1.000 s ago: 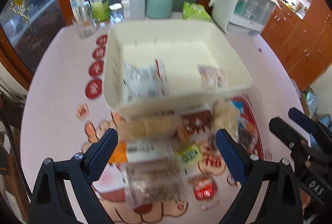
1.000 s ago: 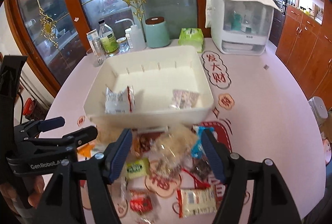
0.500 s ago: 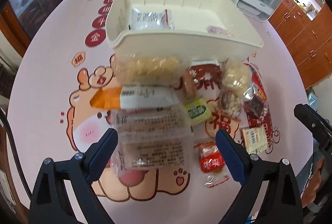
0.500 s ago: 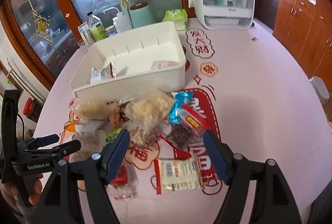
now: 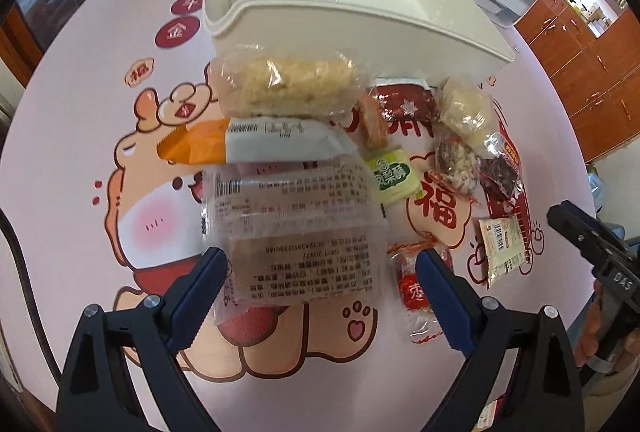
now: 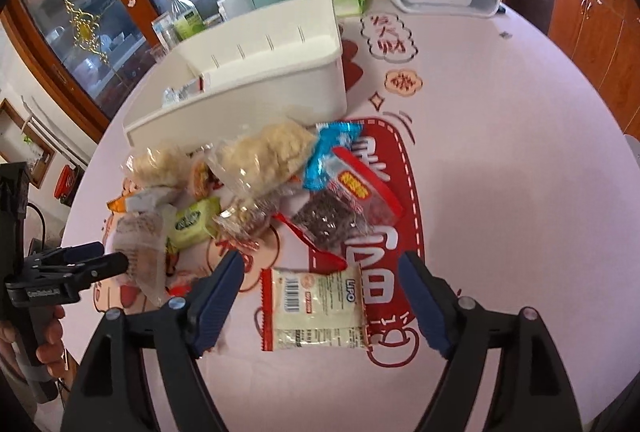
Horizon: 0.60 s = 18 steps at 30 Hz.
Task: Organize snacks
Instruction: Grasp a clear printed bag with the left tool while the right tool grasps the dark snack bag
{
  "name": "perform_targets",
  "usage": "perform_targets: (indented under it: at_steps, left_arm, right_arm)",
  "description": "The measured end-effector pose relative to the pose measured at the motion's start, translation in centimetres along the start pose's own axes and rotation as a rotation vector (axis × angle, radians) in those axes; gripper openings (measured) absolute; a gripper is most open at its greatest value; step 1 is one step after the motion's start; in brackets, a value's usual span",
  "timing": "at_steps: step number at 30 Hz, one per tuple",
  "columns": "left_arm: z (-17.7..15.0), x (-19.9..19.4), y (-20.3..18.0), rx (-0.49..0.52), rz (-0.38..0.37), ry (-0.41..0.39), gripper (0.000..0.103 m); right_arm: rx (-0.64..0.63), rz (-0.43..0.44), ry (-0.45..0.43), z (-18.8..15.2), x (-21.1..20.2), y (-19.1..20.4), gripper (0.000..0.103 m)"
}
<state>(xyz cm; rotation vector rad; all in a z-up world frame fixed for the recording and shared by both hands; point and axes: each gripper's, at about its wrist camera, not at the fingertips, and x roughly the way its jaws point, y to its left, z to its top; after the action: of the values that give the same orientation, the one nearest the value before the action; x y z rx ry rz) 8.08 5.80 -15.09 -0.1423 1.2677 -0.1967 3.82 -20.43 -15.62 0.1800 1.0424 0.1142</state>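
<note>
Over the snack pile, left gripper (image 5: 322, 272) gapes around a clear packet (image 5: 296, 232); right gripper (image 6: 322, 288), just widening, straddles a white packet (image 6: 314, 310), ungripped.

bin (image 6: 256, 88): far side blurred | packet inside (image 6: 182, 92): mostly hidden by wall

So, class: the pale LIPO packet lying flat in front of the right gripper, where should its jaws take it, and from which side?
Come from above, straight down. The LIPO packet lies flat and alone on the table, its short zigzag-sealed ends left and right. The right gripper is open and already straddles it, so close across the middle of its length, clear of the red wrapper at its top edge.
</note>
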Motion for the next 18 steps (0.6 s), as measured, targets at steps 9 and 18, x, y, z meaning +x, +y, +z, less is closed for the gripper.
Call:
perform_targets:
  at_steps: [9, 18]
  left_arm:
    - [1.0, 1.9, 1.1, -0.033, 0.018, 0.004, 0.095]
    - [2.8, 4.4, 0.6, -0.015, 0.082, 0.062, 0.099]
  right_arm:
    - [-0.05, -0.068, 0.058, 0.1, 4.0, 0.2, 0.085]
    - [0.119, -0.01, 0.12, 2.4, 6.5, -1.5, 0.085]
